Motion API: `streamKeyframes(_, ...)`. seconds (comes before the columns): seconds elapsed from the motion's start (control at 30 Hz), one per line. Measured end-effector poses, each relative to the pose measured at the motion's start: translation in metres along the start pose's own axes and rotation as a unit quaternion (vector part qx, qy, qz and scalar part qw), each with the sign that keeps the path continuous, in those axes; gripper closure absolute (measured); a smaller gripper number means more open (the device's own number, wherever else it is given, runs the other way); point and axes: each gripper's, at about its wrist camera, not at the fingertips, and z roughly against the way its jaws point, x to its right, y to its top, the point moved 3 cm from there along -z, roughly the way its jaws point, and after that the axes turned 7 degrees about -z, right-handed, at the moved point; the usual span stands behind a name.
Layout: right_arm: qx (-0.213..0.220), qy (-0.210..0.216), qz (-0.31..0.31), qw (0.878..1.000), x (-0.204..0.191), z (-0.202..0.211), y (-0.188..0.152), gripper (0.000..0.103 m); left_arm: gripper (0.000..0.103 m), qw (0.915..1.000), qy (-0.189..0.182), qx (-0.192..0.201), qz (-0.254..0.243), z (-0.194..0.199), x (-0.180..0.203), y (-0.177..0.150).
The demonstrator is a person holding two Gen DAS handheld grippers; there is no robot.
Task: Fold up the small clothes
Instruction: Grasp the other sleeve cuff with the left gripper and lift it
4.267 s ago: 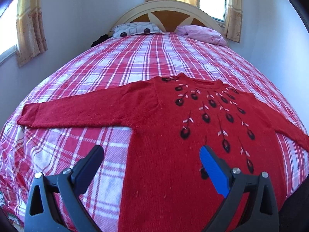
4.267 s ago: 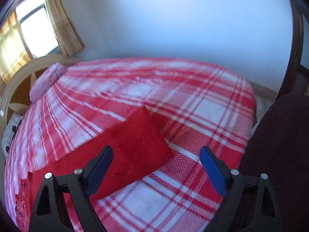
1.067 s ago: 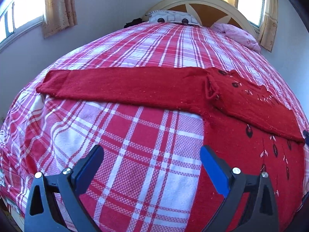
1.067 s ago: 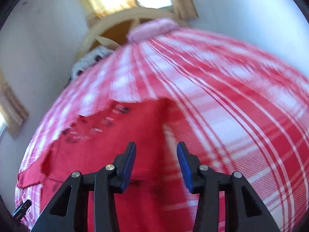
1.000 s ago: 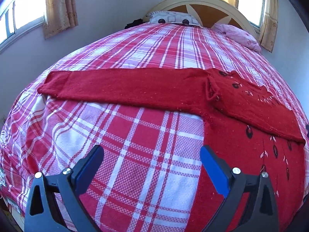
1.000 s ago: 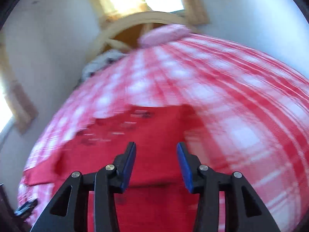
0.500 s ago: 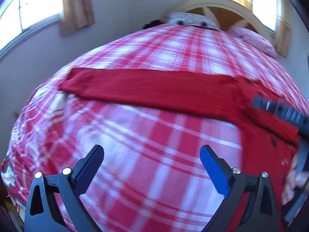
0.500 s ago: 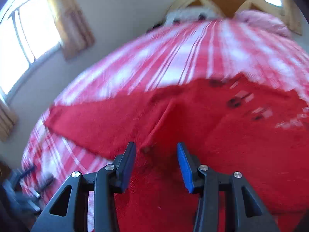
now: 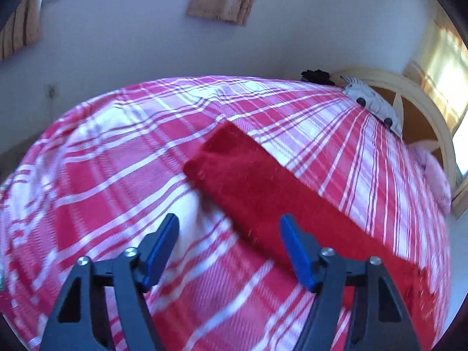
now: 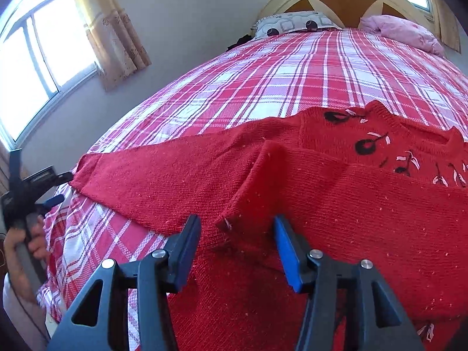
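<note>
Two black grippers with blue pads work a red knitted sweater (image 10: 365, 204) spread on the red-and-white plaid bedspread (image 10: 292, 67). One sleeve already lies folded across the chest. The left gripper (image 9: 229, 248), jaws just narrowing and empty, nears the outstretched sleeve's cuff (image 9: 222, 152), probably to fold it in. The right gripper (image 10: 237, 248), just widening, straddles the folded cuff (image 10: 234, 219), unclamped.

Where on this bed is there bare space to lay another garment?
The checked bedspread lies bare between the red sweater and the pillows, and beside the outstretched sleeve toward the bed's near edge. The sweater with its folded sleeve crowds the near middle.
</note>
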Motion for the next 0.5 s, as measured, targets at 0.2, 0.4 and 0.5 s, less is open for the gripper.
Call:
streamKeyframes(0.2,0.000,0.014,-0.011,1.000,0.004,0.001,0.001,0.049,0.031,0.9979,-0.010,-0.024,0.059,-0.030,-0.001,0.011)
streamKeyframes(0.4,0.000,0.020,-0.016,1.000,0.006,0.001,0.001,0.049,0.087,0.9969,-0.033,-0.024,0.068,-0.049,0.001,0.016)
streamKeyframes(0.5,0.001,0.024,-0.018,1.000,0.007,0.001,0.001,0.049,0.092,0.9986,-0.025,-0.008,0.045,-0.047,0.003,0.015)
